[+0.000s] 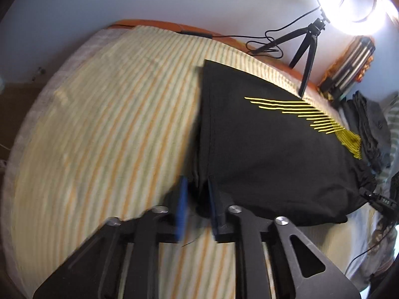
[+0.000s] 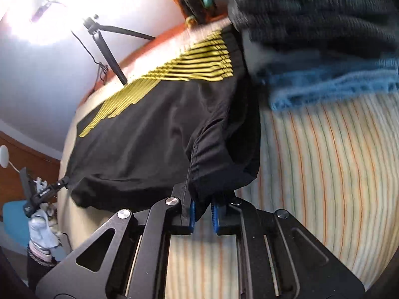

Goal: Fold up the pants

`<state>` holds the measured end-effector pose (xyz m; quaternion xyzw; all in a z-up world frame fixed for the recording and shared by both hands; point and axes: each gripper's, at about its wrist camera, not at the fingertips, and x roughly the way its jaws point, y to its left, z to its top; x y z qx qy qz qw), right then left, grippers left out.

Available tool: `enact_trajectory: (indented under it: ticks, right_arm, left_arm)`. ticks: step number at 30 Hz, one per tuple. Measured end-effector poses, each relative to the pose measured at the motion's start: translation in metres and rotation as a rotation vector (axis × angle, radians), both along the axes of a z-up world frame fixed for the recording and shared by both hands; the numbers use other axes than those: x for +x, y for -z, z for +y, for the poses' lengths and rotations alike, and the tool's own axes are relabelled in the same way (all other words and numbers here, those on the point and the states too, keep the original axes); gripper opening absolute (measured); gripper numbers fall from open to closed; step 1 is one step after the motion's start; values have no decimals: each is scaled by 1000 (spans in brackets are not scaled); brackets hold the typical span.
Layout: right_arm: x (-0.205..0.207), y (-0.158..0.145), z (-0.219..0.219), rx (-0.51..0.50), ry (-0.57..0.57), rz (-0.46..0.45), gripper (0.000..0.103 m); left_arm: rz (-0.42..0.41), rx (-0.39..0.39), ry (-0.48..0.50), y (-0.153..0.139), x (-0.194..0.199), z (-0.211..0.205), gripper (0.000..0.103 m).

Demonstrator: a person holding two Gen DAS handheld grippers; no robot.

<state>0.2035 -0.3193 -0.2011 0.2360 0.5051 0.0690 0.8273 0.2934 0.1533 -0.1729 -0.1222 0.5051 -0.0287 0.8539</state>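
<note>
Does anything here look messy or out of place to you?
Mostly the black pants: they lie skewed on the striped bedcover, with the edge bunched and wrinkled where the right hand-held gripper pinches it. A rumpled pile of dark and blue clothes sits beside them. Nothing looks torn or spilled.

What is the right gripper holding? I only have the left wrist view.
Observer: The right gripper has its fingers shut on a bunched edge of the black pants.
Operator: Is anything lying close to that edge?
Observer: Yes. A folded blue cloth lies on the striped bedcover just beyond the pants, with a dark garment on top of it.
</note>
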Motion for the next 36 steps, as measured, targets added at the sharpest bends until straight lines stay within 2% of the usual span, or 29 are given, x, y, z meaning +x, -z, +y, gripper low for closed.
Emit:
enact_trajectory:
  ticks: [2, 4, 6, 8, 10, 15, 18, 20, 22, 23, 25, 26, 28, 29, 30, 33, 35, 36]
  right_arm:
    - [-2, 4, -5, 21, -1, 15, 14]
    - [-4, 3, -11, 28, 6, 15, 28]
    - [-6, -2, -15, 19, 22, 1, 47]
    - [-11, -7, -21, 36, 43, -28, 58]
    - [-15, -9, -27, 49, 74, -36, 63]
    - [-22, -5, -39, 95, 130, -33, 63]
    - [-24, -1, -44, 139, 153, -26, 63]
    - [-22, 2, -45, 152, 165, -20, 63]
    - [-21, 6, -46, 158, 163, -16, 63]
    - [-21, 7, -45, 147, 158, -12, 61]
    - [-19, 6, -42, 109, 153, -16, 49]
    - [-18, 5, -40, 86, 147, -20, 39]
    - [-16, 3, -38, 73, 133, -35, 35]
    - [-16, 1, -40, 73, 132, -44, 33]
    - [-16, 0, -41, 74, 130, -48, 32]
    - [-16, 3, -41, 83, 125, -40, 32]
    - [-18, 5, -43, 111, 123, -32, 38]
    - [-21, 6, -47, 133, 136, -36, 46]
  left_arm:
    - [-13, 59, 3, -8, -6, 2, 20]
    - [-42, 91, -20, -20, -14, 7, 25]
    - [-84, 70, -14, -31, -23, 7, 25]
    - [-129, 44, 49, -43, -32, -10, 25]
    - [-138, 3, 153, -49, -40, -39, 25]
    - [-130, -90, 362, -55, -47, -113, 28]
    - [-165, -51, 469, -60, -41, -154, 28]
    - [-159, -72, 531, -56, -31, -177, 28]
    - [-139, -48, 576, -47, -25, -194, 28]
    - [-122, -43, 591, -39, -20, -199, 28]
    - [-79, -18, 614, -24, -16, -209, 28]
    - [-60, -11, 626, -17, -16, -211, 28]
    - [-7, -18, 653, 0, -20, -212, 28]
    - [-12, -15, 658, 5, -24, -211, 27]
    - [-37, -12, 664, 5, -28, -210, 27]
    - [-29, -11, 668, 1, -30, -208, 28]
    - [-46, -11, 649, -9, -27, -202, 28]
    - [-62, -8, 638, -14, -27, -201, 28]
